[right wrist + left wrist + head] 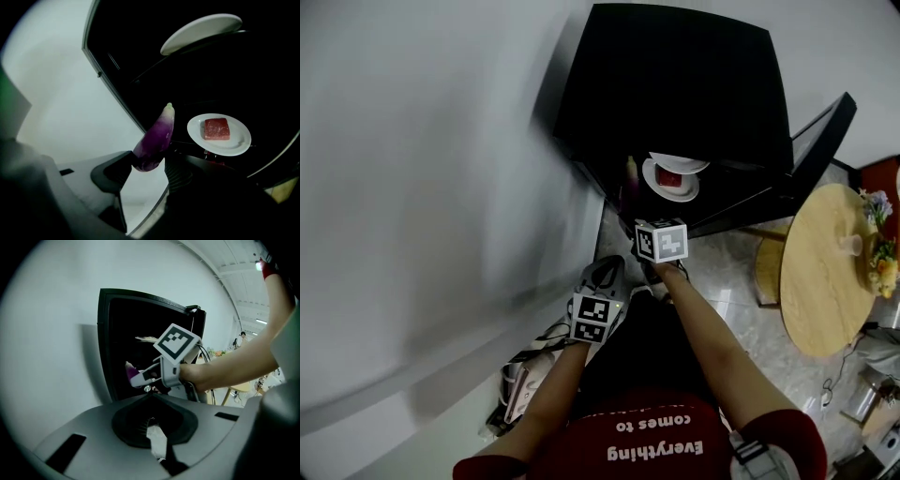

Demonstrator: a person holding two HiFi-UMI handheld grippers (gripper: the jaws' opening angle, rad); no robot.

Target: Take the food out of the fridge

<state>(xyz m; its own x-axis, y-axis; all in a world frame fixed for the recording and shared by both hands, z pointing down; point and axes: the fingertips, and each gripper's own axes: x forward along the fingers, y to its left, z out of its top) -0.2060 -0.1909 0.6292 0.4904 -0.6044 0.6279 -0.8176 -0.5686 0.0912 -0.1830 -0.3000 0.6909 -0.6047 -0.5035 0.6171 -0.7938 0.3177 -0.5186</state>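
Two risks are flagged. First, slip: the eggplant (154, 140) is clamped by the right gripper (153, 165) only at its fat lower end, tilted, with most of its length sticking out past the jaws. The skin looks smooth and glossy, so a pivot or drop could be caused by a quick swing or a loose squeeze. Second, a knock: the eggplant tip is seen just beside the lower plate (196, 130), so the plate or the shelf edge could be clipped if the pull-out is angled right instead of straight back.

The eggplant is held at the mouth of the fridge (675, 84), on its left side. Whether it is fully clear of the shelf cannot be told.

The left gripper (158, 448) is held low and near the person, well apart from the fridge, jaws together with nothing between them.

Counts:
- eggplant: one, in the right gripper
- plates: two, both inside the fridge, the upper plate (201, 33) on a higher shelf
- meat slab (217, 128): one, red, on the lower plate
- fridge: one, door open to the right
- grippers: two
- round bench (820, 281): one, right of the fridge, nothing from the fridge set on it yet
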